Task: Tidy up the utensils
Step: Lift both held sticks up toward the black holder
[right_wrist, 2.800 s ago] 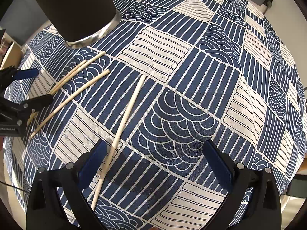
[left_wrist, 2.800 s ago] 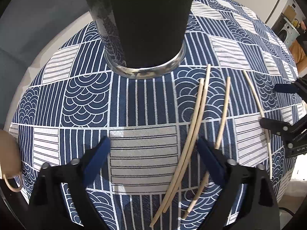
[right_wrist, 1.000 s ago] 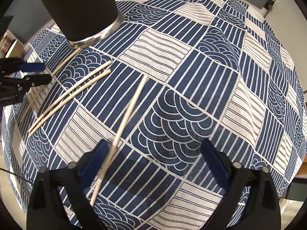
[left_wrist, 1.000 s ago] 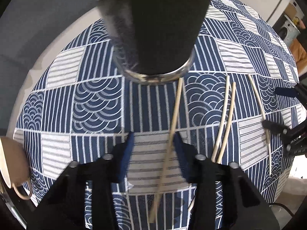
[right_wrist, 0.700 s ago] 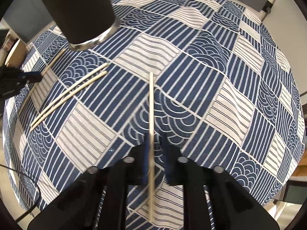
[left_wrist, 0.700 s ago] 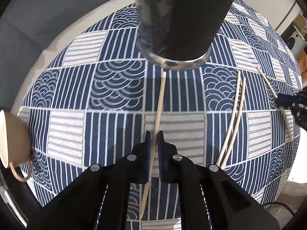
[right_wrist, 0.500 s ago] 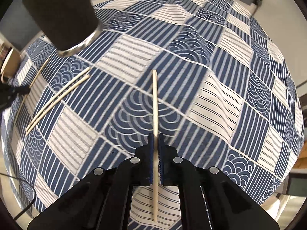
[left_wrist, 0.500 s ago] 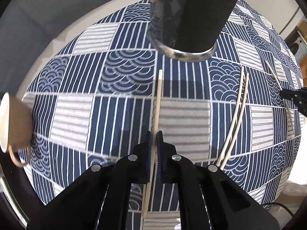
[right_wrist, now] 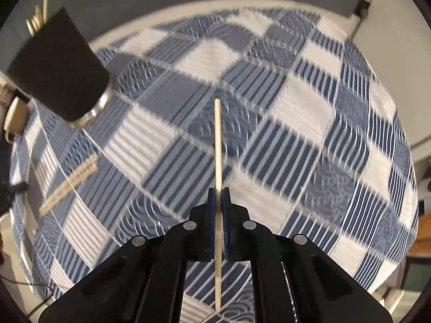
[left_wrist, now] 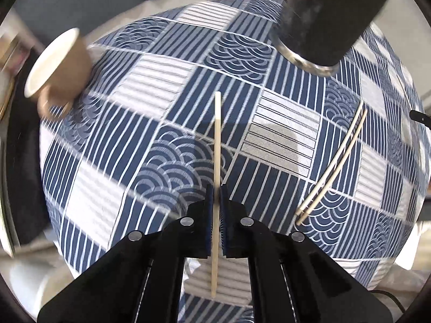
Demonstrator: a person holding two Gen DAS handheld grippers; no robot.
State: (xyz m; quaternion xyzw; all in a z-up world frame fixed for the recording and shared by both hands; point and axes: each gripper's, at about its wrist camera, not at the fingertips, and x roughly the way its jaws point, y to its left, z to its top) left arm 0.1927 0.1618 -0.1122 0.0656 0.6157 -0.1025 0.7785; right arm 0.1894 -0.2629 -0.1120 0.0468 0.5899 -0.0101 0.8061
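We've got one chopstick in each hand right now. Our left tongs [left_wrist: 215, 202] are clamped tight on a chopstick [left_wrist: 217, 140], gripping it past its middle so the long end pokes forward over the patterned cloth [left_wrist: 172, 161] and a shorter tail sticks out back toward us. Same deal on the other side: our right tongs [right_wrist: 218, 204] are pinched on their own chopstick [right_wrist: 218, 145], held pointing straight ahead.

The black holder [left_wrist: 328, 18] stands at the upper right in the left view, well apart from the raised stick tip, with open cloth between them. From the right wrist the holder [right_wrist: 56, 72] is off at the upper left, and a few chopstick ends [right_wrist: 37, 18] already poke out of its top.

Two loose chopsticks [left_wrist: 331, 164] lie side by side on the cloth, to the right of our left tongs; in the right view that pair is blurred. A tan cup [left_wrist: 59, 62] stands near the surface's left edge, also blurred.

The rounded edge of the surface [right_wrist: 188, 16] shows beyond the cloth, and that far side has plenty of free room.
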